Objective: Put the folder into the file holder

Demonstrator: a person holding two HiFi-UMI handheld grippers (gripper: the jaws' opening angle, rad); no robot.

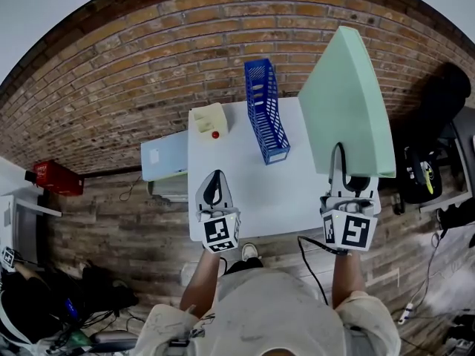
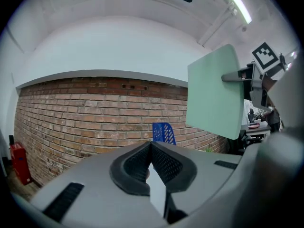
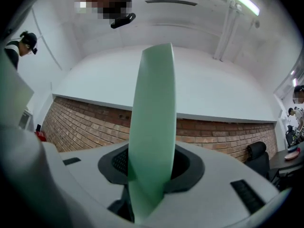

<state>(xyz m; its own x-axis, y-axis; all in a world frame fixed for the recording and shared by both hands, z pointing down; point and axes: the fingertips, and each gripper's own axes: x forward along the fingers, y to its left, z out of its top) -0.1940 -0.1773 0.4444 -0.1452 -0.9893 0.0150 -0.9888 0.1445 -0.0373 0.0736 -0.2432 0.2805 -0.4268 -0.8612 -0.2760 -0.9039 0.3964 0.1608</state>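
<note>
The folder (image 1: 347, 102) is held aloft in the right tongs (image 1: 341, 160); the left tongs (image 1: 215, 185) are closed, empty. Lowering into the file holder (image 1: 266, 110), leftward, is required next.

We read no words or numbers; only black-and-white square markers (image 1: 220, 232) sit on the left hand-held gripper (image 1: 214, 175) and right hand-held gripper (image 1: 340, 151).

Surface and material notes, all views.
Pale green folder (image 1: 349, 102): matt, smooth; card or plastic, cannot tell. Blue file holder (image 1: 266, 110): openwork lattice, slight sheen. White table (image 1: 245, 191): smooth, matt. Brick wall (image 1: 148, 65): rough, red-brown. Both left gripper (image 2: 151, 148) and right gripper (image 3: 151, 167): grey matt plastic shells; pads (image 2: 167, 166) black, finely gridded, rubbery-looking.
</note>
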